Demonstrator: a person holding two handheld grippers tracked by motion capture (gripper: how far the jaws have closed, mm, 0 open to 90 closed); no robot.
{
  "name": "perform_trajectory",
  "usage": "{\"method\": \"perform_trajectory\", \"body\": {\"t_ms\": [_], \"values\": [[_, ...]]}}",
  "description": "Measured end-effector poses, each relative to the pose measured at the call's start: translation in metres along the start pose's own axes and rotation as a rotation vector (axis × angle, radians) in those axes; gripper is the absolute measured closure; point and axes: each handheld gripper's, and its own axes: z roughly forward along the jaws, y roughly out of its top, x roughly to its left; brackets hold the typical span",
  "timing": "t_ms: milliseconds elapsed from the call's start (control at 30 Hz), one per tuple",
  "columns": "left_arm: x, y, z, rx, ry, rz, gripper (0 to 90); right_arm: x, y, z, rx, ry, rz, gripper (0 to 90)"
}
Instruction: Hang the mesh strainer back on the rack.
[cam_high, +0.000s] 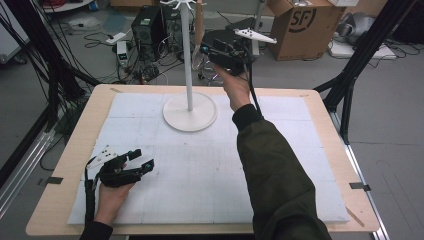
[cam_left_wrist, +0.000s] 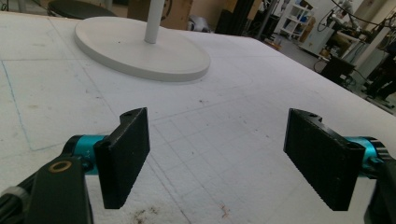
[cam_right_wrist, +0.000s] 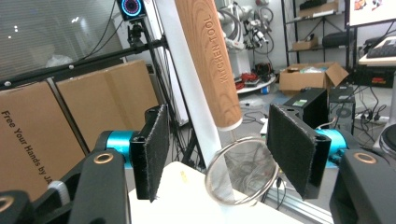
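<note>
A white stand (cam_high: 189, 65) rises from its round base (cam_high: 190, 118) at the back of the mat. A small strainer with a wooden handle (cam_right_wrist: 210, 65) and a wire mesh ring (cam_right_wrist: 240, 170) hangs beside the stand's pole (cam_right_wrist: 187, 88). My right gripper (cam_high: 206, 53) is raised at the height of the strainer (cam_high: 198, 59). In the right gripper view, my right gripper (cam_right_wrist: 229, 149) is open, the mesh ring sitting between the jaws with the pads apart from it. My left gripper (cam_high: 141, 159) rests on the mat at the front left, open and holding nothing (cam_left_wrist: 219, 151). The base (cam_left_wrist: 140, 49) lies beyond it.
A white foam mat (cam_high: 210, 170) covers the wooden table (cam_high: 60, 200). Beyond the far edge the floor holds computer cases (cam_high: 147, 25), tangled cables and a cardboard box (cam_high: 305, 27). Black frame posts (cam_high: 350, 75) stand at both sides of the table.
</note>
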Motion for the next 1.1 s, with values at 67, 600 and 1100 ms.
{"method": "perform_trajectory", "body": {"t_ms": [67, 600, 1100], "values": [[0.000, 0.000, 0.000, 0.001, 0.001, 0.006, 23.1, 0.000, -0.004, -0.007, 0.009, -0.007, 0.001, 36.5], [-0.006, 0.009, 0.010, -0.019, -0.003, 0.027, 23.0, 0.009, -0.051, -0.074, 0.117, -0.040, -0.021, 30.5], [-0.007, 0.008, 0.013, 0.000, 0.001, 0.039, 23.0, -0.001, -0.111, -0.116, 0.228, -0.060, 0.005, 26.7]]}}
